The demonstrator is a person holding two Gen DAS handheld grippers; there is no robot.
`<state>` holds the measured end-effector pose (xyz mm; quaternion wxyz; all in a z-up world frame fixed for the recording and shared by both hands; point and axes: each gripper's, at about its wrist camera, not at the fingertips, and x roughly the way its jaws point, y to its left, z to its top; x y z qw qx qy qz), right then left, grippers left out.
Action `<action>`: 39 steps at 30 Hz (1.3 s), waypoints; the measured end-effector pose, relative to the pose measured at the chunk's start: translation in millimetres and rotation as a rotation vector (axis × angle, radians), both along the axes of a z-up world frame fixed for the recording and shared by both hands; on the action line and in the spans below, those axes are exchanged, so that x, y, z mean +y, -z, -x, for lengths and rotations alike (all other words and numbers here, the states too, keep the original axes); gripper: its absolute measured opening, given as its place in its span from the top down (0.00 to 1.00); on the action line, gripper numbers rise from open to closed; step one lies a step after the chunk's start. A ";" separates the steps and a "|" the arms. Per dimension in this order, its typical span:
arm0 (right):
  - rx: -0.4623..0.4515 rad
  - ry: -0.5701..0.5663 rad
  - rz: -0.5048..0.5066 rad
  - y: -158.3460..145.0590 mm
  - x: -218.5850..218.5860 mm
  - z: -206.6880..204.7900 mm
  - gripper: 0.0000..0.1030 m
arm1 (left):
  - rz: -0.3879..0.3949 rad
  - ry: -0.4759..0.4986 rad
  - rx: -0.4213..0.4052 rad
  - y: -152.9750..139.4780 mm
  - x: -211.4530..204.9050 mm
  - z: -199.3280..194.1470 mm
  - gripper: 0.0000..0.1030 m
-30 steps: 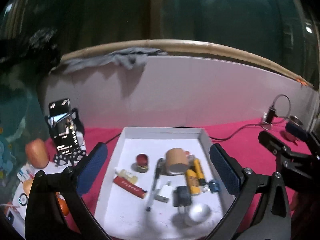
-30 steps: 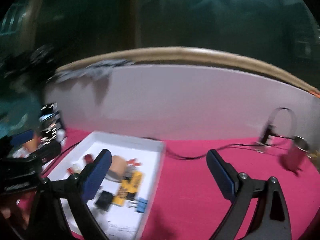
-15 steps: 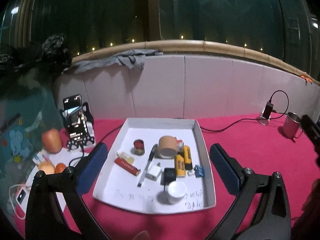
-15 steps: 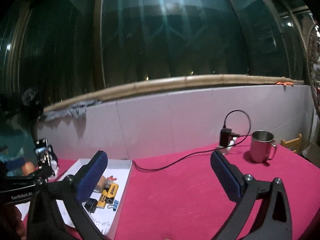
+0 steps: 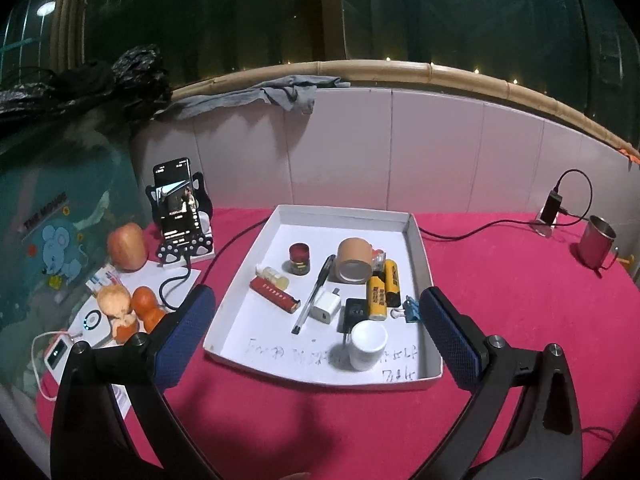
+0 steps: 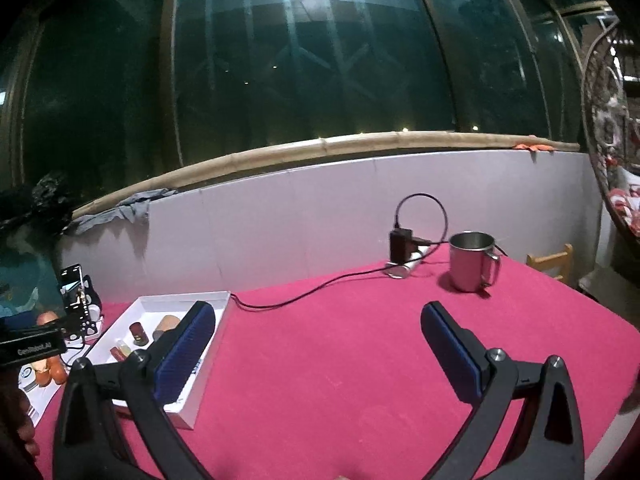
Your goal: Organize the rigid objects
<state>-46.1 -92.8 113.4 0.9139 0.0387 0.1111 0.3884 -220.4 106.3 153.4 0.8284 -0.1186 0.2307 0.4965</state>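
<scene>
the left gripper [image 5: 316, 328] hung spread wide and empty, aimed down over the near edge of the white tray [image 5: 424, 256], and everything that needed sorting sat right ahead of it, between its two blue pads [image 5: 184, 336]. the right gripper [image 6: 316, 344] was spread just as wide with nothing in it, but it faced bare pink counter [image 6: 360, 340], with the tray off at its left pad, so the left hand looked the nearer one for whatever got picked. closest to the left gripper stood a small white cup [image 5: 367, 345], upright, mouth up, near the tray's front wall. behind it lay a black plug block [image 5: 354, 312], a white charger cube [image 5: 327, 306] and two yellow batteries [image 5: 383, 290] side by side, their long axes running away from the gripper, roughly along its line of sight. a pen [image 5: 314, 294] lay on a slant, tip toward the front, cap toward the back. a red lighter-like stick [image 5: 274, 294] ran crosswise on a diagonal, and that one, i reckoned, would need the wrist rolled to catch it across its narrow side. a tan tape roll [image 5: 354, 260] lay on its side at the back, a small dark red jar [image 5: 299, 258] upright to its left, a blue binder clip [image 5: 408, 309] tight against the right wall. all hard, small, crowded pieces.
</scene>
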 end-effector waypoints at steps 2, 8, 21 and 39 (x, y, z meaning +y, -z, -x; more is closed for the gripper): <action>-0.001 0.011 -0.007 -0.2 -3.9 -0.1 0.00 | -0.005 -0.012 0.001 -2.5 -2.0 2.4 0.00; -0.006 -0.004 -0.018 -2.6 -11.3 5.7 0.00 | -0.017 -0.012 0.001 -7.4 -11.3 8.2 0.00; -0.102 -0.028 -0.027 -9.6 -16.5 28.0 0.00 | -0.016 -0.042 0.003 -7.4 -14.0 19.7 0.00; -0.079 -0.046 -0.004 -6.3 -13.7 29.2 0.00 | 0.009 -0.054 0.020 0.0 -6.7 18.7 0.00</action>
